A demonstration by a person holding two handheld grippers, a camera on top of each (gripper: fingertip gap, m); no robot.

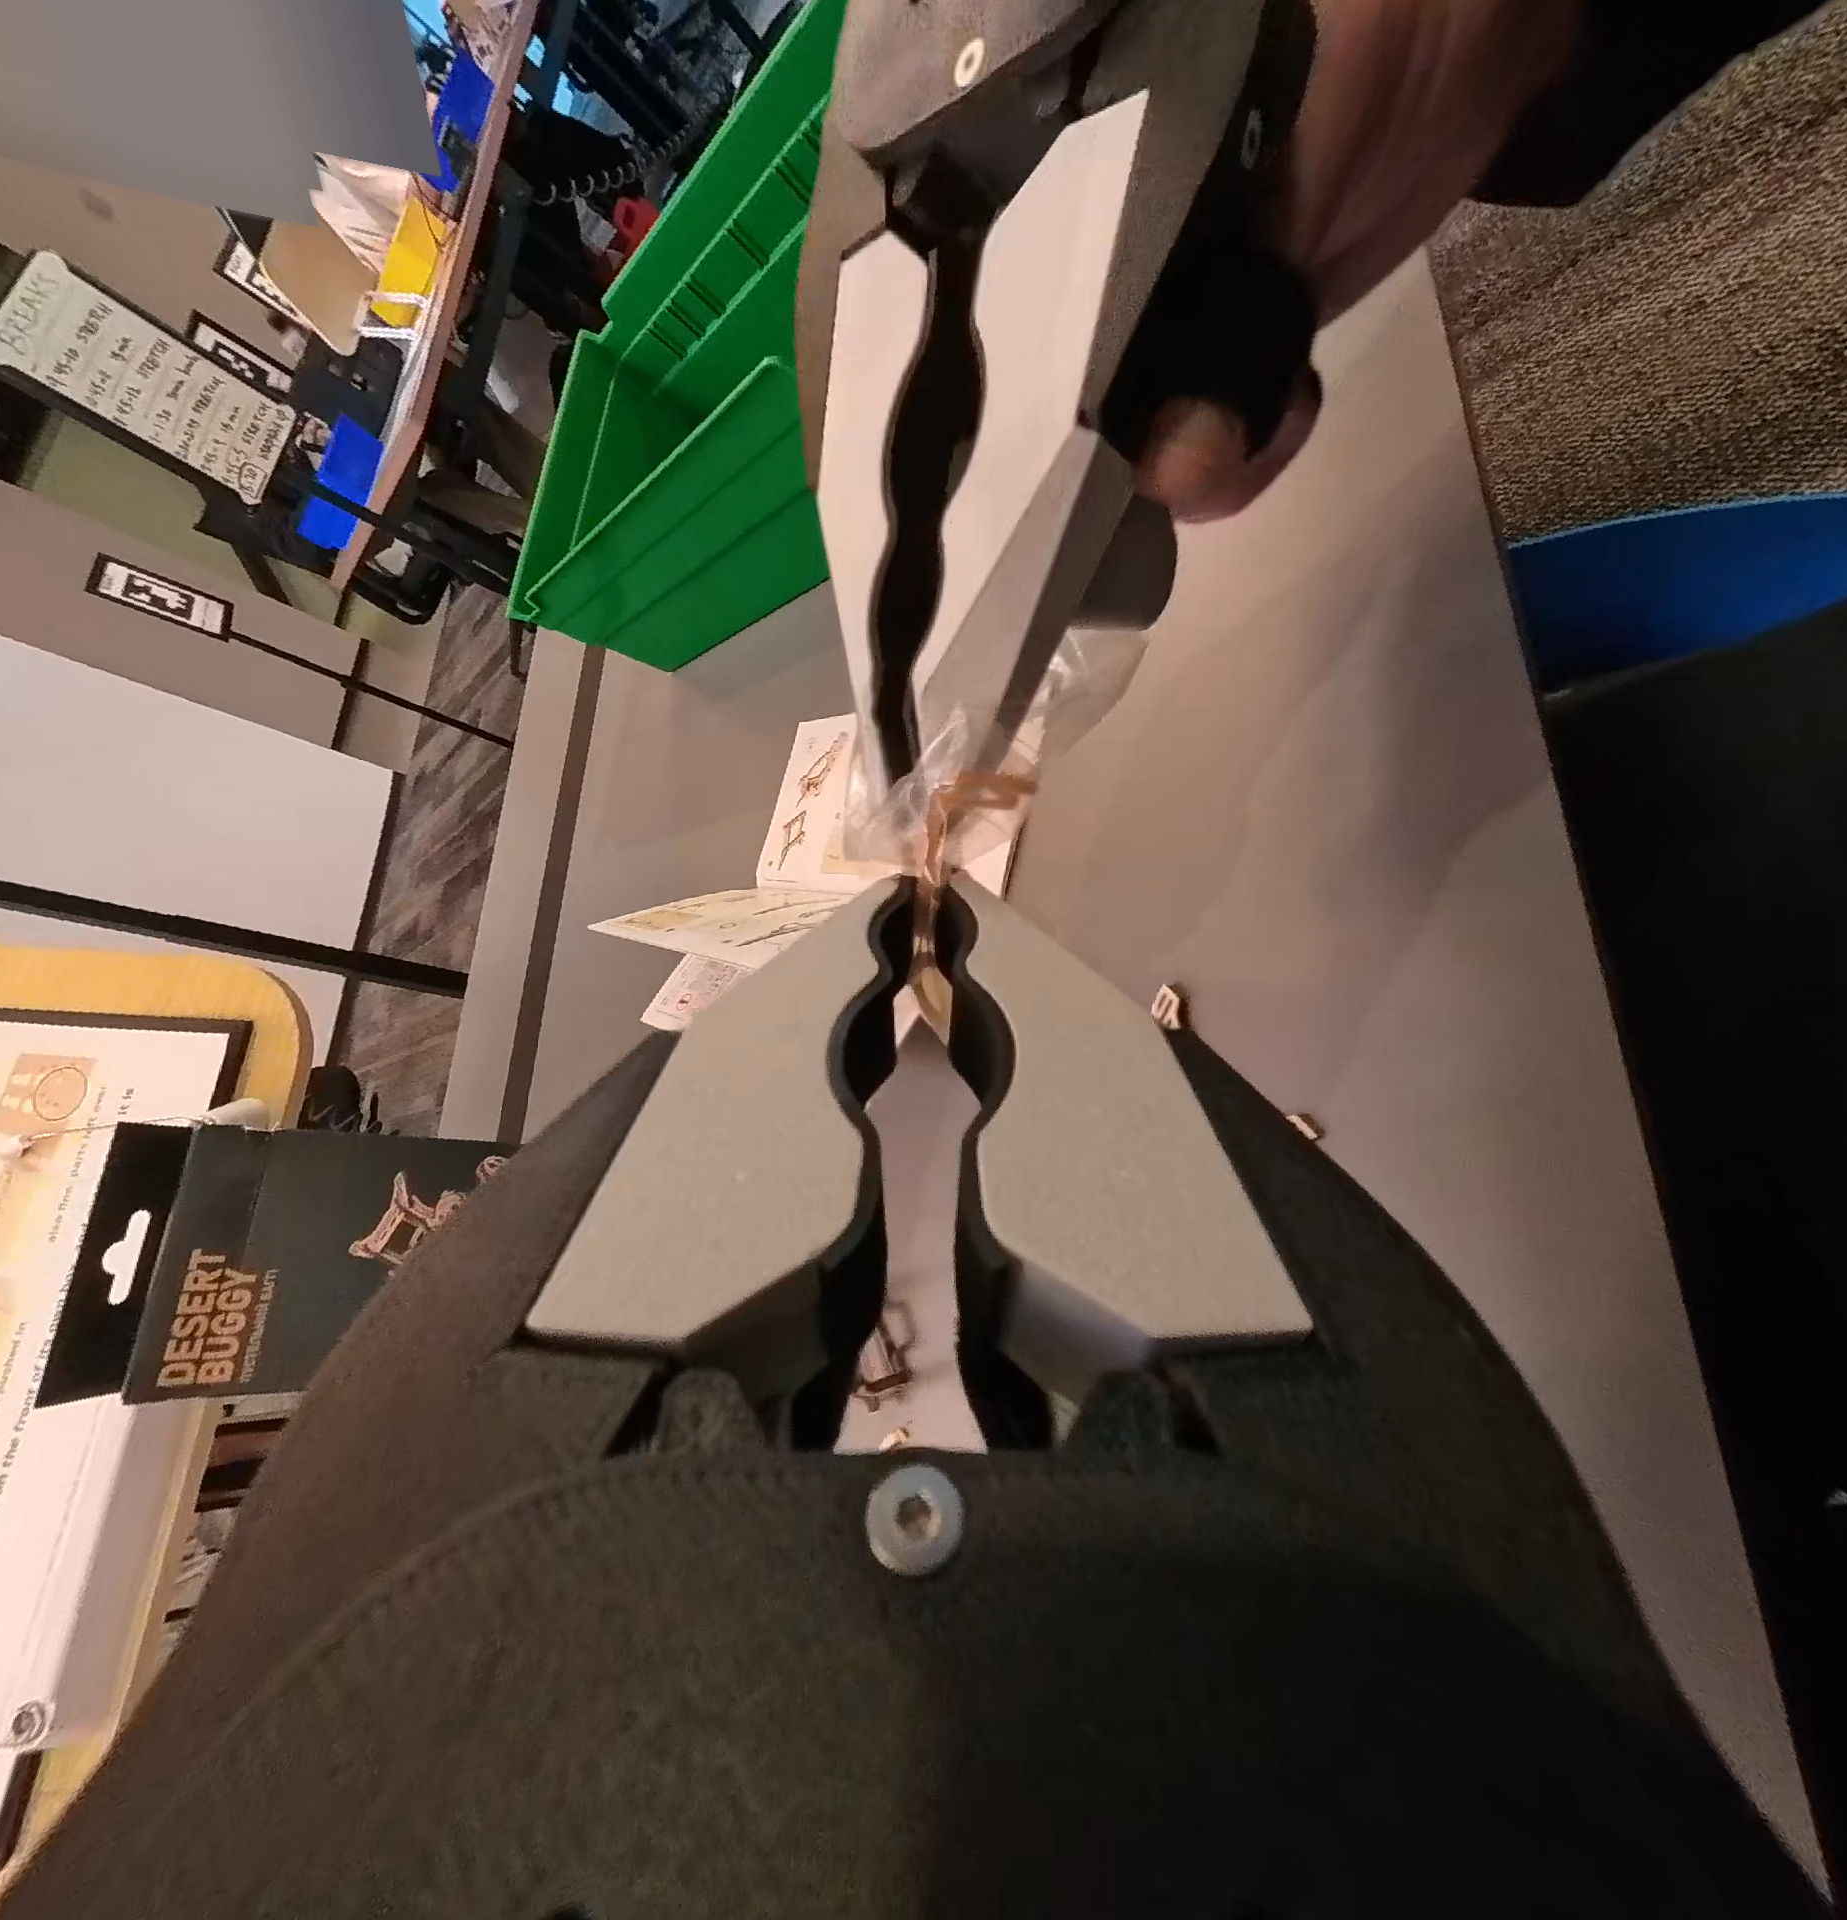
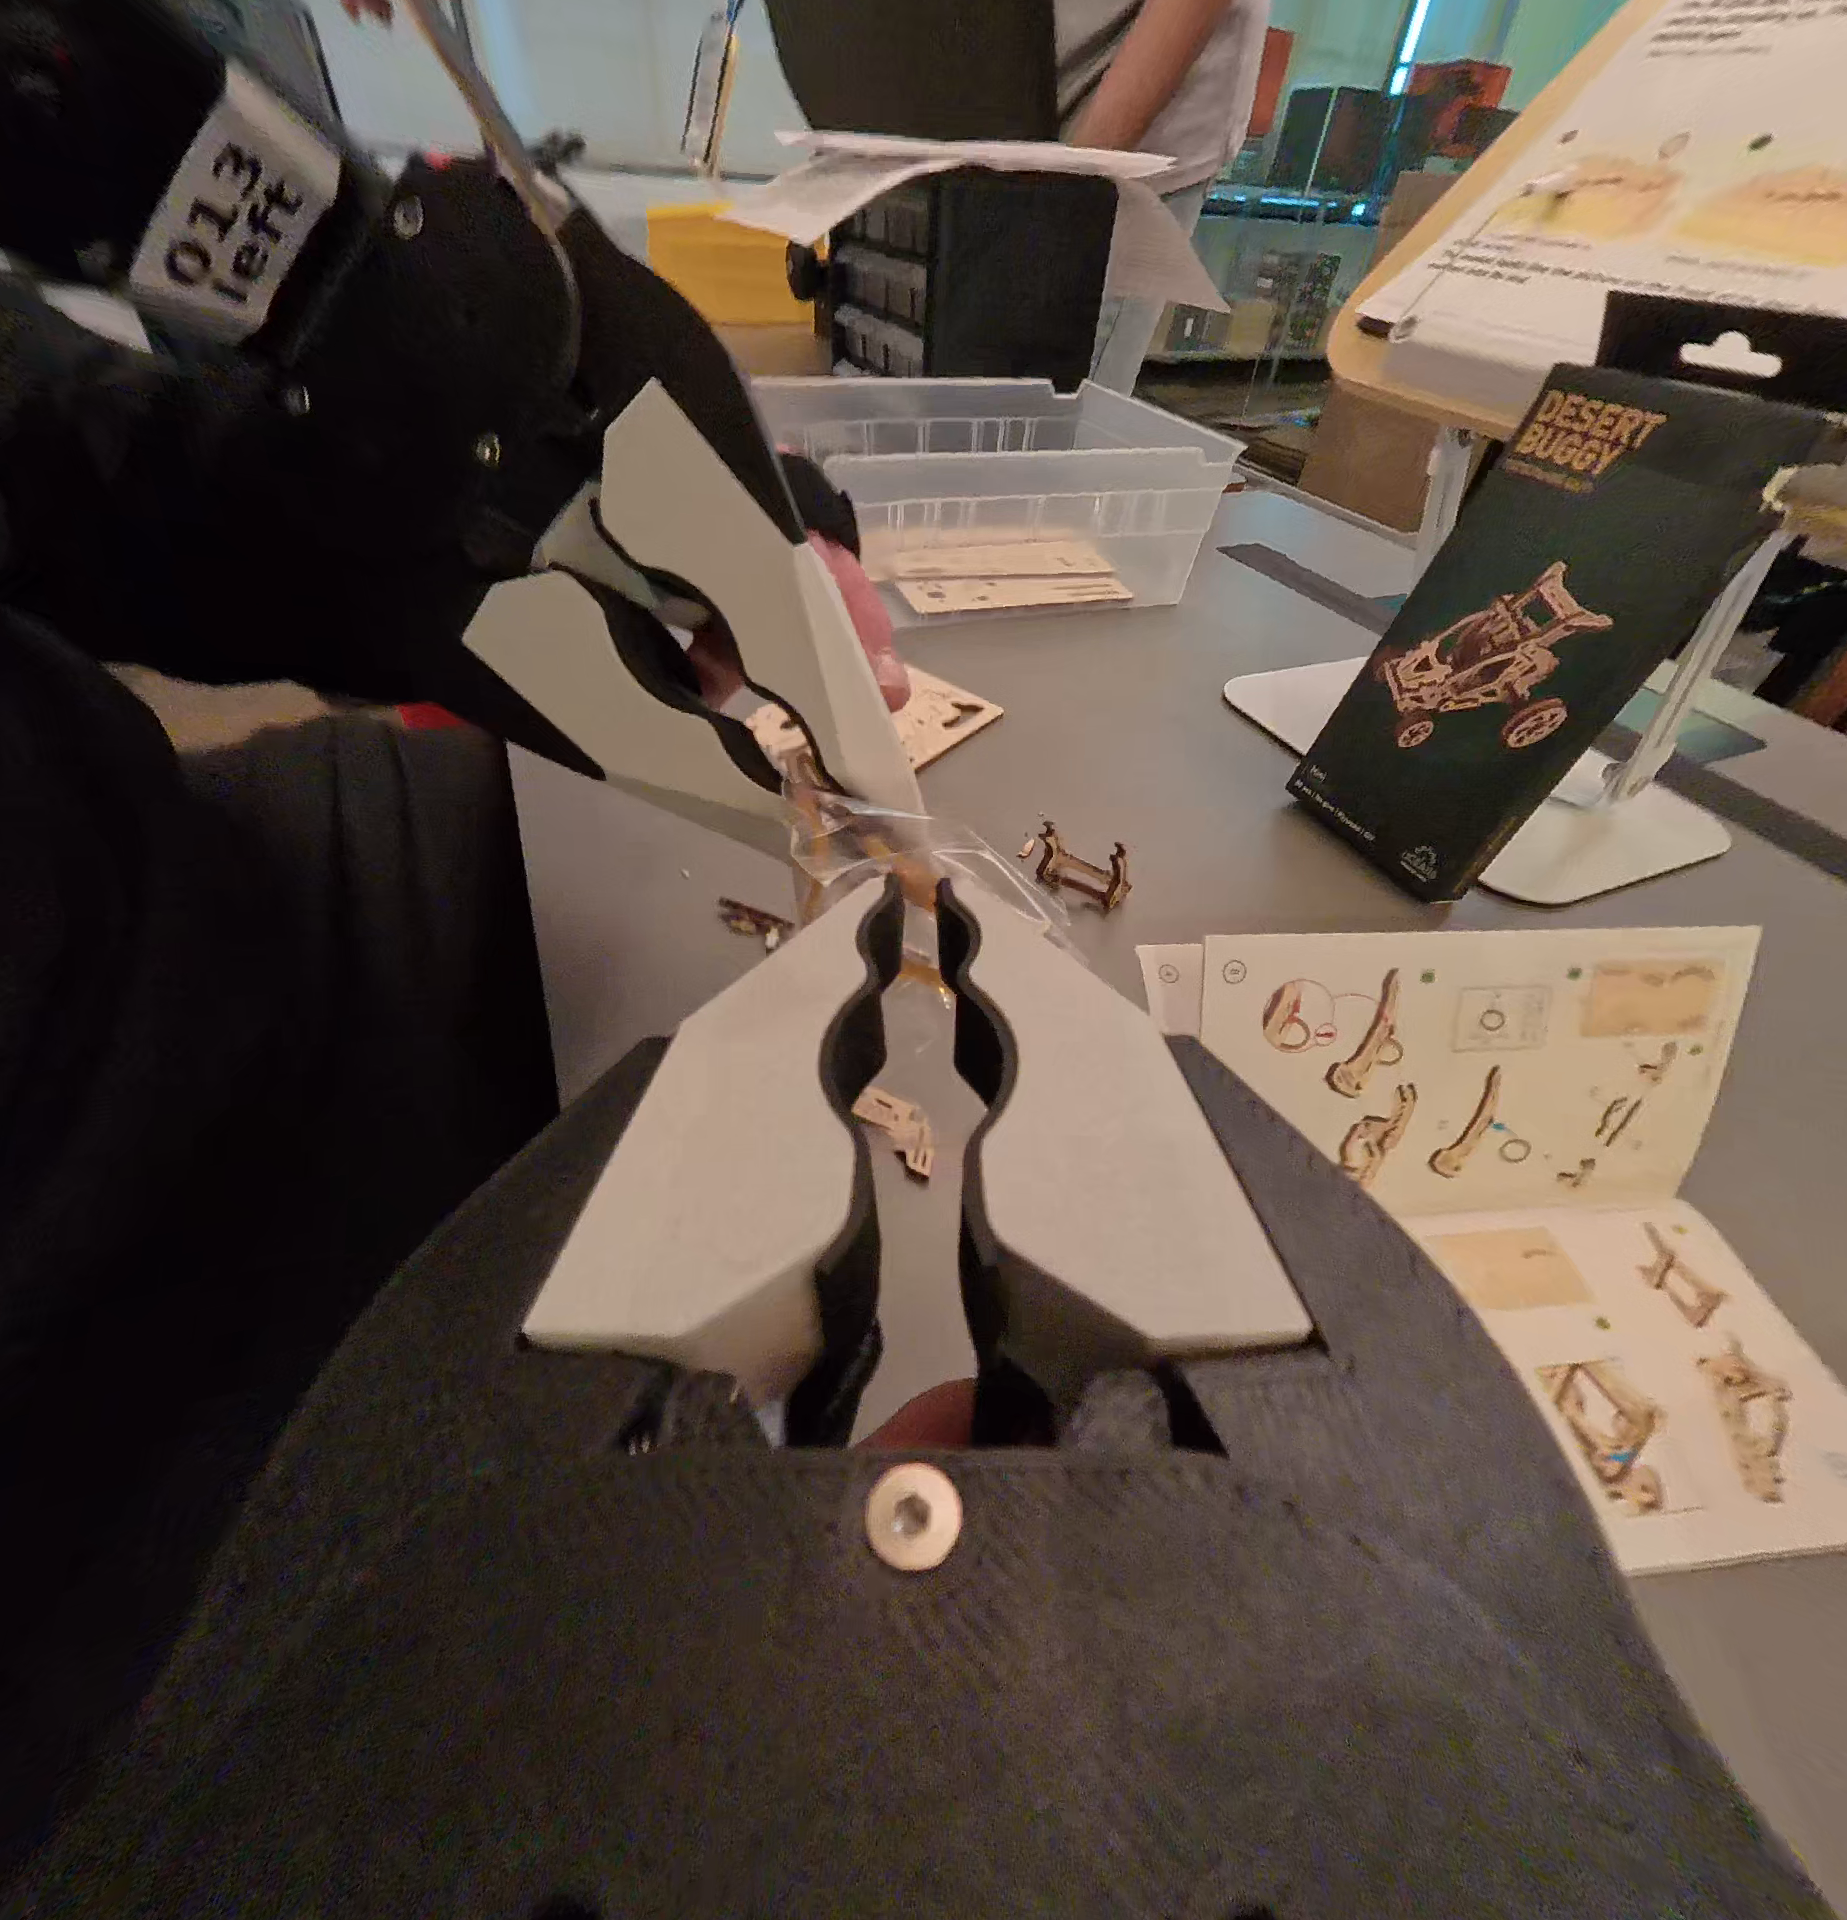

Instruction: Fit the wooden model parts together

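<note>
Grey and scattered with parts, our desk [image 2: 1158,727] carries an open instruction sheet [image 2: 1501,1091], a dark kit box [image 2: 1521,665] on a stand, a small assembled wooden frame [image 2: 1083,871] and loose wooden pieces [image 2: 898,1127]. Above it, we pinch a small clear plastic bag [image 2: 877,831] of amber rubber bands between both tools. Our left tool [image 1: 924,888] is clamped on one end of the bag, and our right tool [image 2: 914,888] on the other end.
</note>
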